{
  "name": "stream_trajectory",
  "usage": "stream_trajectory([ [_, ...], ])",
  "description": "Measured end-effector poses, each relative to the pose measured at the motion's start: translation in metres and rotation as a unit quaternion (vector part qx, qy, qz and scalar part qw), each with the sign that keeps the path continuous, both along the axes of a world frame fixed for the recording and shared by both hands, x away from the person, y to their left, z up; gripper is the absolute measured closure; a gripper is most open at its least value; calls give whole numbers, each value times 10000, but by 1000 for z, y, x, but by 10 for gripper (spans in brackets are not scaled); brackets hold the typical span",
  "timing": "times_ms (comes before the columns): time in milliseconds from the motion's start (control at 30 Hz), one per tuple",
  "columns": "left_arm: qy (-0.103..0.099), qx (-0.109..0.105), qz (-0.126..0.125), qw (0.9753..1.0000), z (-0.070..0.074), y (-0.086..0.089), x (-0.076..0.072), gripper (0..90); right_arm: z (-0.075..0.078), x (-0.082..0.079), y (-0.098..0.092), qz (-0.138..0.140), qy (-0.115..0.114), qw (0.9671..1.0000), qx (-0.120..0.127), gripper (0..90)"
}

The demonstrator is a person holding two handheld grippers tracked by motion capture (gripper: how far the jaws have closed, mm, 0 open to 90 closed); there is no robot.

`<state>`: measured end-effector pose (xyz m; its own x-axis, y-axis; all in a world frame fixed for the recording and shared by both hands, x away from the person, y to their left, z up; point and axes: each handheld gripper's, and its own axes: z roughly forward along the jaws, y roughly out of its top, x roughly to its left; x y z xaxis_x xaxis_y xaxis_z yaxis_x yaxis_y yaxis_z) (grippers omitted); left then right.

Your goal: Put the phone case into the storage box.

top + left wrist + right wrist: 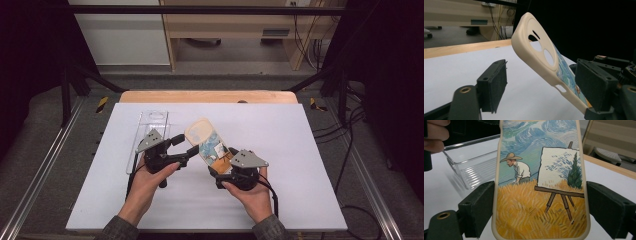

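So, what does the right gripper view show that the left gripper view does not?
Right gripper view: the painted side of the phone case, a painter and an easel in a wheat field, and a clear plastic tray.

Left gripper view: the case's cream edge and camera cut-outs, and a wooden table edge.

Both: the same case, held off the white table top.

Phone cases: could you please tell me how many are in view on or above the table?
1. The phone case, cream-rimmed with a painted scene, is held above the white table in the right tongs, beside the clear plastic tray. The tray looks empty.
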<state>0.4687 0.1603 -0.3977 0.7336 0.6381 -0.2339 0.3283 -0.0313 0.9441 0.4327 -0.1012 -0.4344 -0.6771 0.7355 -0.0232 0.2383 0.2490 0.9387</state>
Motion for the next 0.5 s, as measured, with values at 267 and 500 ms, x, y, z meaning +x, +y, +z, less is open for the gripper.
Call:
stream_trajectory([
  [267,8,94,-110,9999,3,-5,3,352,0,1,1,2,-9,10000,33,121],
  [500,-90,123,-91,9998,18,-7,11,357,4,12,3,-40,-77,9999,118,121],
])
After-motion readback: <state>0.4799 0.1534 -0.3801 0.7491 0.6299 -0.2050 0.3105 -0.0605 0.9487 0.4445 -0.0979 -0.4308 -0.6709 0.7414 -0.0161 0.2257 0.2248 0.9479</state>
